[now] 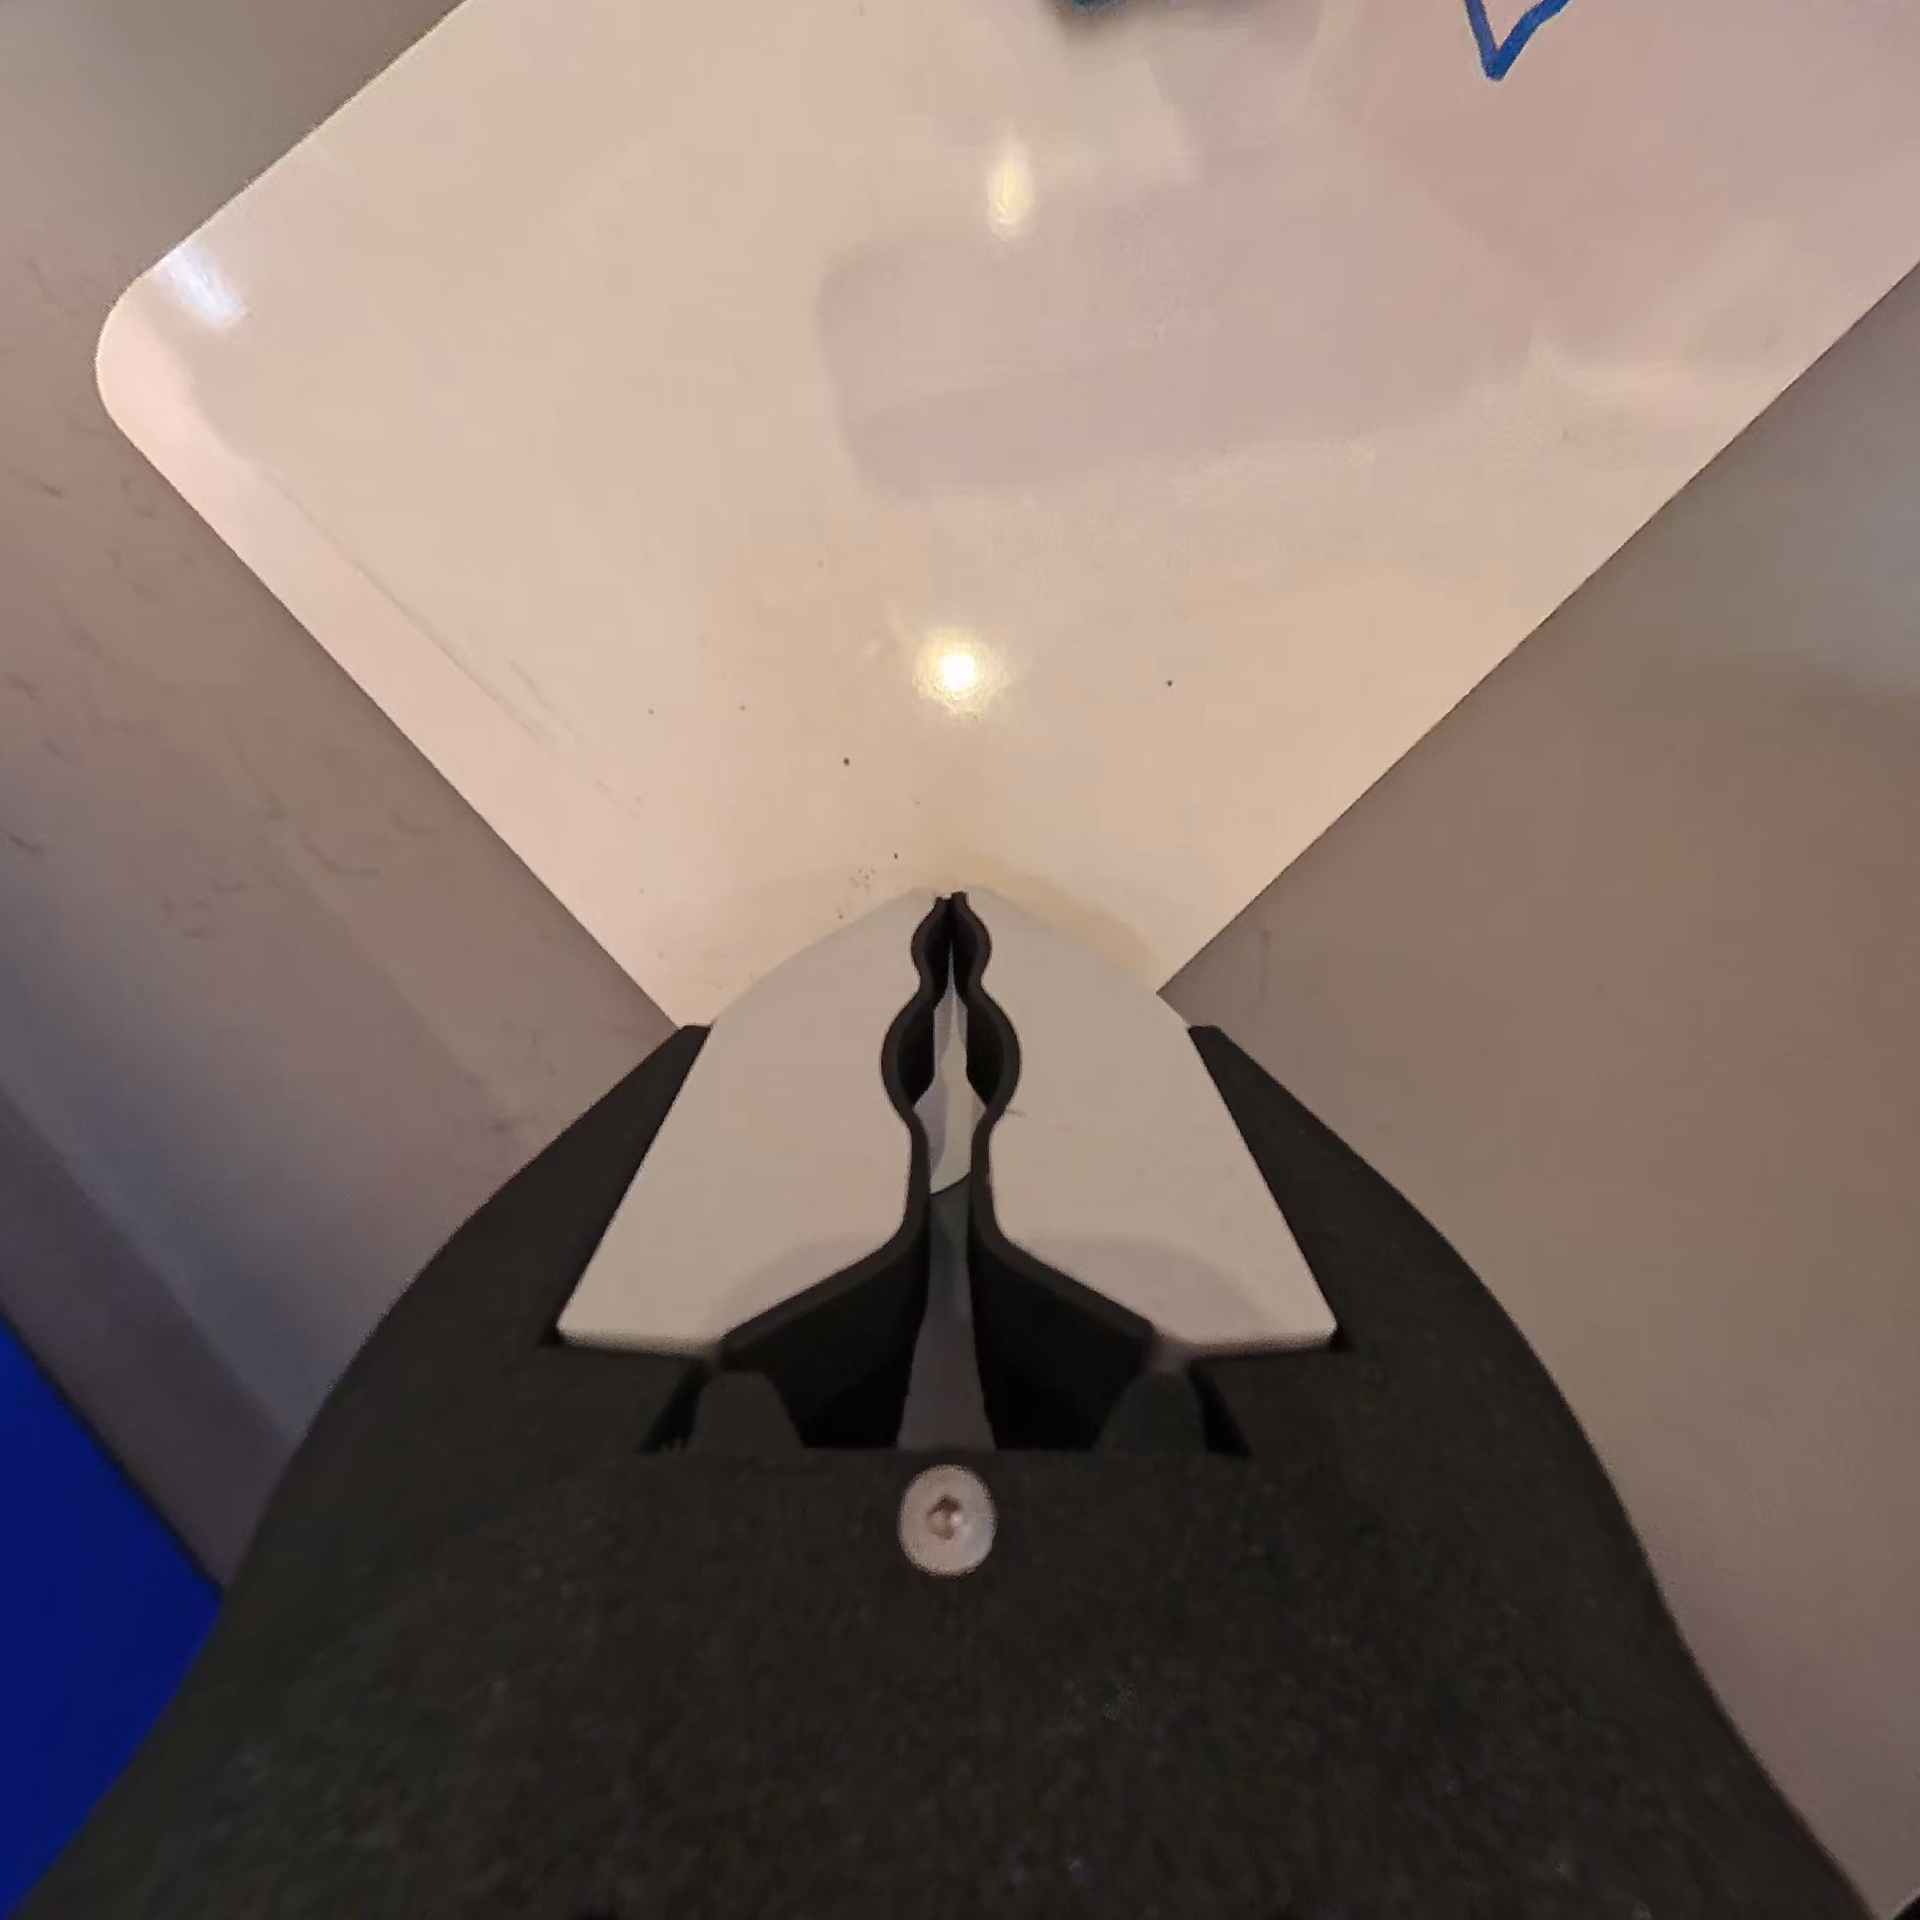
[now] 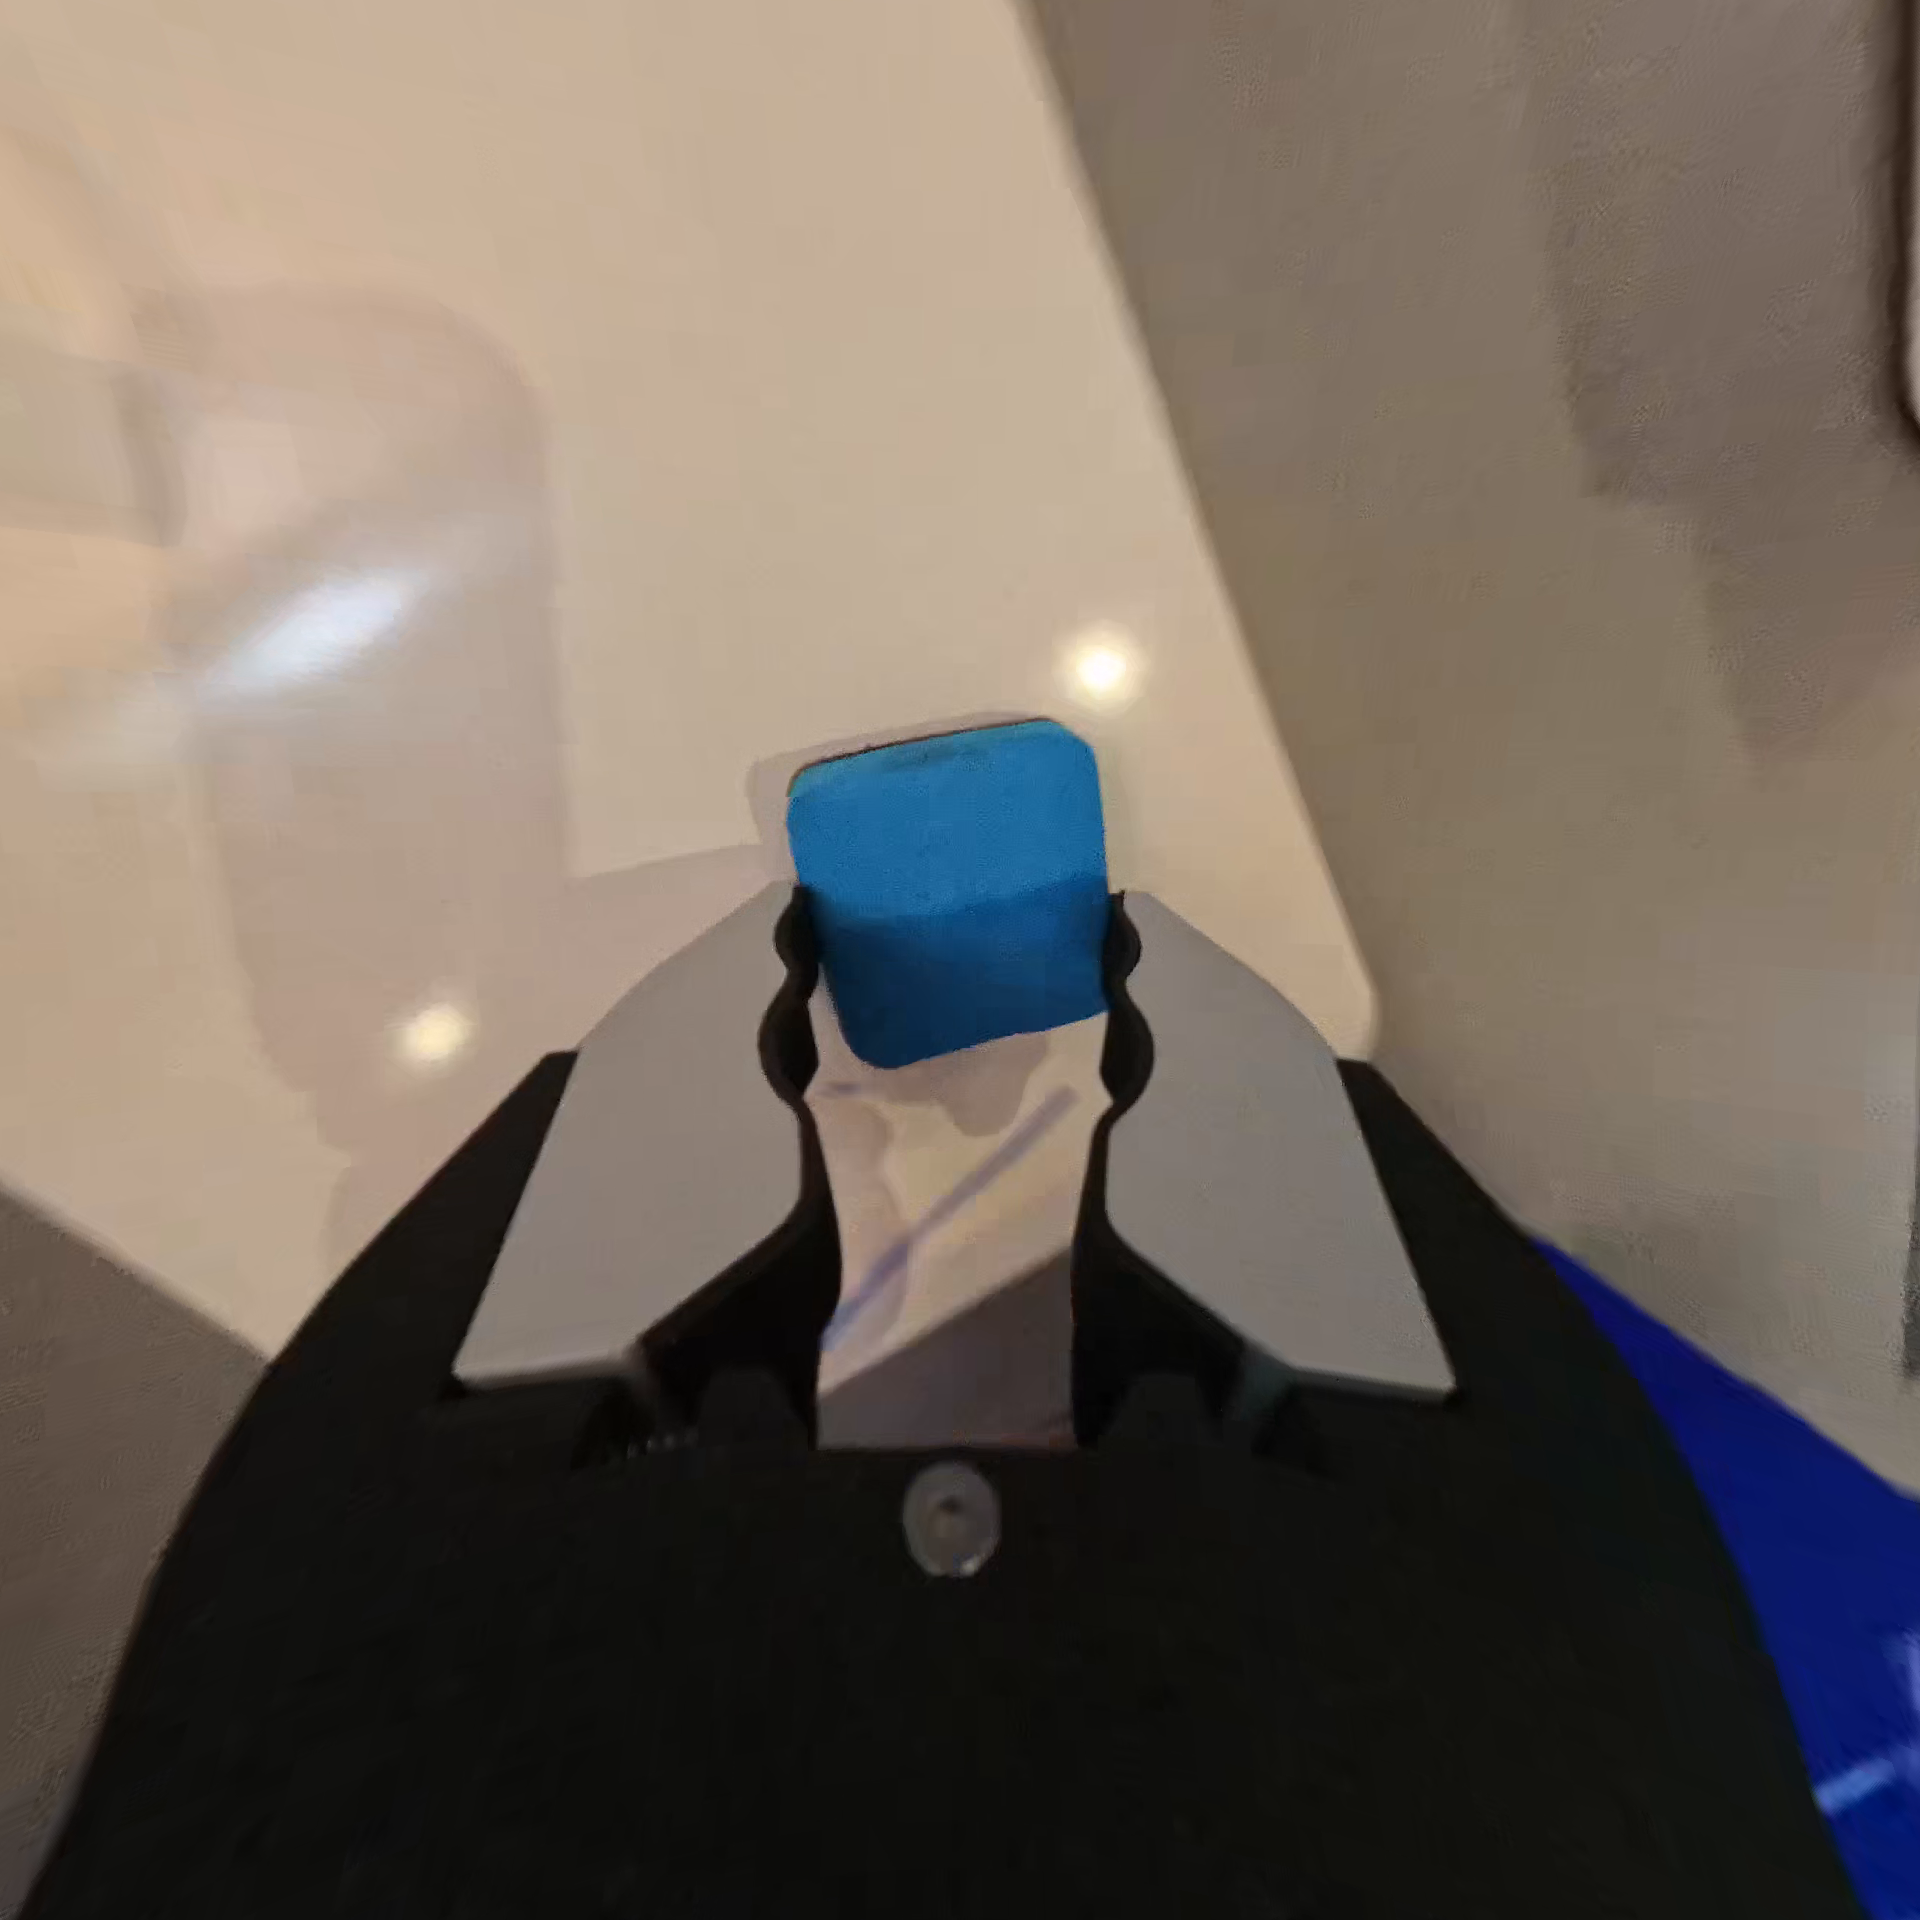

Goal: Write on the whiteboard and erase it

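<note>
Erasing stage, by the look of it: blue marker strokes (image 1: 1507, 42) drawn on the glossy white rounded-corner whiteboard (image 1: 644, 436), so writing judged done, wiping under way or about to start. Right gripper (image 2: 951, 935) pinching a small blue foam block eraser (image 2: 940, 894) between its tips, held at or just above the board face near the board's right-hand edge; actual contact not clear through the motion blur. A faint blue line (image 2: 966, 1184) visible on the board through the gap behind the eraser, closer to the camera, so at least that mark left to clear. Left gripper (image 1: 951, 902) pressed together on the whiteboard's near corner, the thin sheet caught between the black ridged pads, apparently steadying it for the wipe. In the left wrist view, the strokes sitting far off toward the board's opposite end, cut by the top of the picture, with a scrap of blue beside them, possibly the eraser, too clipped to say. Whiteboard lying flat on a grey matte worktop (image 1: 1621, 935), turned diagonal to the left camera. A bright blue surface (image 1: 73, 1558) at the worktop's edge, kind unclear. Nothing on the board face between eraser and marks; only ceiling-light glare and reflections. Remaining: wipe all strokes off.
</note>
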`<state>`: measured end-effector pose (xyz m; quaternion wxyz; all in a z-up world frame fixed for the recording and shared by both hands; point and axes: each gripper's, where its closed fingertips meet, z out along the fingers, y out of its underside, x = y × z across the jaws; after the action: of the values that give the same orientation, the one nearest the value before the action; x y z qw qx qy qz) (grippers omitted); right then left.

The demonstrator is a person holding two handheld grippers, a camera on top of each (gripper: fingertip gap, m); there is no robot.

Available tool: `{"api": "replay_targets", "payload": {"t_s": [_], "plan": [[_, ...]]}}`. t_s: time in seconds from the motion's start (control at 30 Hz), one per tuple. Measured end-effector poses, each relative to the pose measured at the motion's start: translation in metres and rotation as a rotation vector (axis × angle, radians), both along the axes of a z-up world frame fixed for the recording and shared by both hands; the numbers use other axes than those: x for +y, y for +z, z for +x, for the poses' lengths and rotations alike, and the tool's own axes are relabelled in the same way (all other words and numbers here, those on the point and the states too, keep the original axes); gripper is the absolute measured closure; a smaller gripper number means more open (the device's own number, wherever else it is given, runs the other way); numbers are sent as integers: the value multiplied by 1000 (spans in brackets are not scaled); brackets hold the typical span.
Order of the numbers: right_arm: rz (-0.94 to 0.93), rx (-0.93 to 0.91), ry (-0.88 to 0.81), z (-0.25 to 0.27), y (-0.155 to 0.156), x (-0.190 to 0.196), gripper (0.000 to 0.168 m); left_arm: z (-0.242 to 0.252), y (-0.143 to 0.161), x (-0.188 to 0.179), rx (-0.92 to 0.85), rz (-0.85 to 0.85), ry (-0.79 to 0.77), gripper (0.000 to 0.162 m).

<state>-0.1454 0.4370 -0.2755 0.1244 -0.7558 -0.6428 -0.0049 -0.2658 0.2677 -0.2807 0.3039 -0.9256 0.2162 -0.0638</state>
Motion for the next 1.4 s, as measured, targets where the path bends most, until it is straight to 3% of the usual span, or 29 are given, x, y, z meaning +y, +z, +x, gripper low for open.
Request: {"api": "replay_targets", "payload": {"t_s": [0.1,0.23,0.3,0.37,0.57,0.67,0.77,0.83,0.93,1.0,1.13,1.27,1.33,1.4], "plan": [[-8,-65,-270,70,2,64,115,0,0,-2,8,9,-1,162],[-11,45,-81,27,28,13,116,1,0,-3,-7,5,-7,162],[-51,27,-6,13,20,-16,116,2,0,-3,-21,2,-6,162],[-73,-40,-28,23,0,-17,116,1,0,-3,-13,1,-10,162],[-16,-77,-502,86,0,54,115,4,0,-4,-13,4,-19,162],[-38,-10,-417,62,14,19,115,4,0,-3,-22,7,-17,162],[-101,12,-262,39,7,-33,115,4,0,-4,-27,2,-15,162],[-72,-17,-261,51,-2,-29,116,4,0,-5,-20,2,-18,162],[-44,-51,-447,97,-2,7,115,3,0,-6,-23,-2,-19,162],[-88,-24,-505,97,-3,5,115,3,0,-5,-24,-1,-19,162],[-154,-41,-314,51,-2,-45,115,4,0,-3,-11,-2,-23,162],[-131,-111,-244,71,1,-35,114,6,0,-4,-9,1,-26,162],[-153,-28,-223,70,10,-36,113,6,0,-5,-16,-3,-32,162],[-139,28,-209,69,22,-39,100,6,0,-5,-30,-4,-31,162]]}}
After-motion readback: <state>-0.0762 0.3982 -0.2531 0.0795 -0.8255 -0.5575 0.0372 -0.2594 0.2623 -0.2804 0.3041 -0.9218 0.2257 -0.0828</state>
